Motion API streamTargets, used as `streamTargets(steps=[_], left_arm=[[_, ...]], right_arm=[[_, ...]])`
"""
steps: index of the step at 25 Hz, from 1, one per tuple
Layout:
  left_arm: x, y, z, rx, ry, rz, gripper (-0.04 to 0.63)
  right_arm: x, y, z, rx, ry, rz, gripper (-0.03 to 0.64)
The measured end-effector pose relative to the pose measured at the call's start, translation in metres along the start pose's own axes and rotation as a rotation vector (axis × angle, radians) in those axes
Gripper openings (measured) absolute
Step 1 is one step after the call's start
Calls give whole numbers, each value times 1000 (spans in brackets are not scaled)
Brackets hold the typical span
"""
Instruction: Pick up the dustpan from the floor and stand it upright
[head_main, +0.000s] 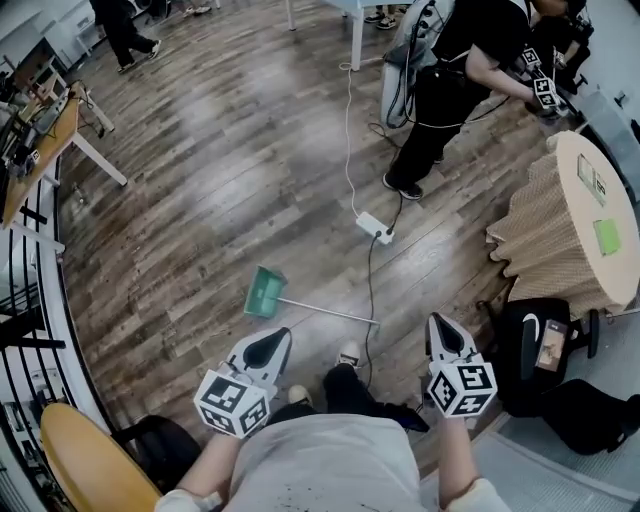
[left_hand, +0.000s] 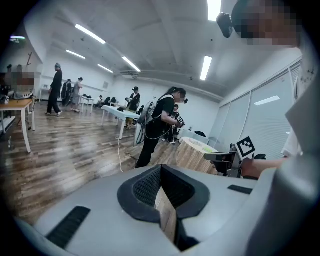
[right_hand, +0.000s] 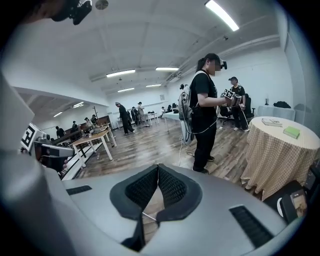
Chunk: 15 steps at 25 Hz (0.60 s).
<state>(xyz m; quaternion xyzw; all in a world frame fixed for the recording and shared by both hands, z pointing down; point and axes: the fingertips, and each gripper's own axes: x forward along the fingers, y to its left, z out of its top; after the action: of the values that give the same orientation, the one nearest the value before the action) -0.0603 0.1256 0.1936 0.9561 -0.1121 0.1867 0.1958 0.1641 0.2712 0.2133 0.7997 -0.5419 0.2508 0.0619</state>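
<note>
The green dustpan (head_main: 265, 292) lies flat on the wooden floor in the head view, a short way ahead of my feet. Its thin metal handle (head_main: 330, 312) runs along the floor to the right. My left gripper (head_main: 281, 335) hovers just below and right of the pan, shut with nothing in it. My right gripper (head_main: 436, 322) hangs right of the handle's end, also shut and empty. In the left gripper view, the left gripper (left_hand: 161, 168) has its jaws meeting at the tips. In the right gripper view, the right gripper (right_hand: 158, 166) does the same, and the handle (right_hand: 148, 216) shows as a thin line through the gap below.
A white power strip (head_main: 375, 228) and its cables cross the floor beyond the dustpan. A person in black (head_main: 445, 80) stands farther back. A round table with a checked cloth (head_main: 560, 225) and black bags (head_main: 535, 350) are at the right. A yellow chair (head_main: 85, 460) and railing stand at the left.
</note>
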Motion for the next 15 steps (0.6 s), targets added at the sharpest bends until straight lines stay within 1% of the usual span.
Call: streamTargets(steps=[4, 9, 15], left_arm=[[34, 0, 10, -20, 6, 20, 25], [61, 6, 19, -33, 15, 23, 25], [79, 36, 25, 14, 45, 20, 24]], right_arm=[[24, -26, 3, -3, 32, 25, 26], [51, -37, -2, -6, 80, 45, 26], [77, -37, -12, 25, 117, 26, 26]])
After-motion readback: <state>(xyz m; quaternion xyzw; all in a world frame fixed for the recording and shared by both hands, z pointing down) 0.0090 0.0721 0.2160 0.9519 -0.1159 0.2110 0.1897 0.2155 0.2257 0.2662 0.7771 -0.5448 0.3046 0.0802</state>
